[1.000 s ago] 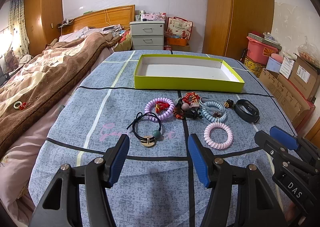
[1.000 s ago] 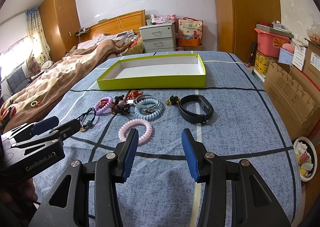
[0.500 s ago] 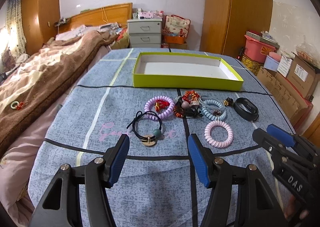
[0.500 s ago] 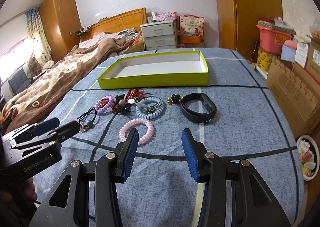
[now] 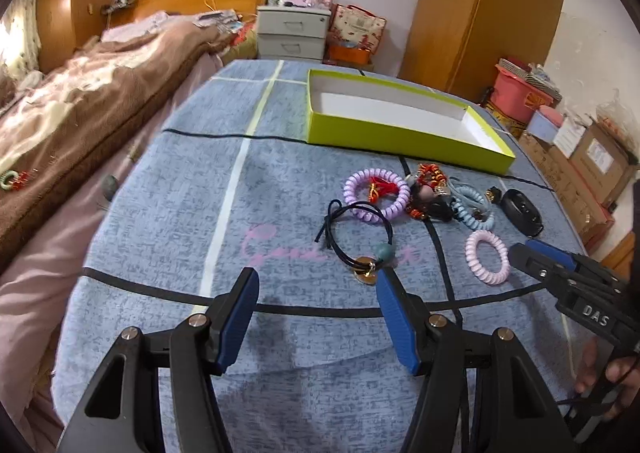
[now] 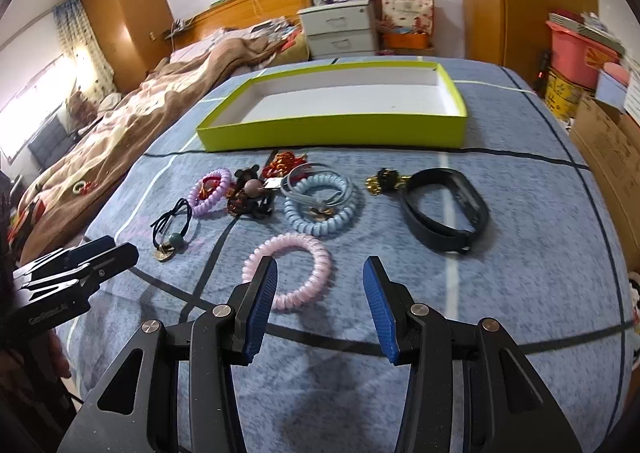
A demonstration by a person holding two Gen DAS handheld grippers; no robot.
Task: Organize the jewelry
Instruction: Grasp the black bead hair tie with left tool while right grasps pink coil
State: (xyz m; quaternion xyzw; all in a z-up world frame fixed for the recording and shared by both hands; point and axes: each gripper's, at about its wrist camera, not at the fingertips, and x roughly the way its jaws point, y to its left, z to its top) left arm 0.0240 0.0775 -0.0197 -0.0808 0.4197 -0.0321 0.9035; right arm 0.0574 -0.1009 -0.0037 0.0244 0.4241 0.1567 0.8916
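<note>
Hair ties and bands lie in a loose row on the blue cloth. A black cord tie with a green bead (image 5: 357, 236) lies just ahead of my open, empty left gripper (image 5: 316, 285). A pink coil tie (image 6: 287, 271) lies right before my open, empty right gripper (image 6: 320, 273); its near edge sits by the left fingertip. Further off lie a purple coil tie (image 6: 211, 191), a blue coil tie (image 6: 320, 209), a black wristband (image 6: 444, 209) and small dark and red ornaments (image 6: 250, 197). The empty yellow-green box (image 6: 336, 125) stands behind them.
A bed with a brown blanket (image 5: 72, 109) runs along the left. Cardboard boxes (image 5: 592, 161) and a pink bin (image 5: 516, 93) stand at the right. A grey drawer unit (image 5: 292, 33) and wardrobes stand at the back wall.
Both grippers have moved closer to the jewelry and tilted. The left view has swung left; the right gripper now sits right at the pink coil tie. Both stay open.
</note>
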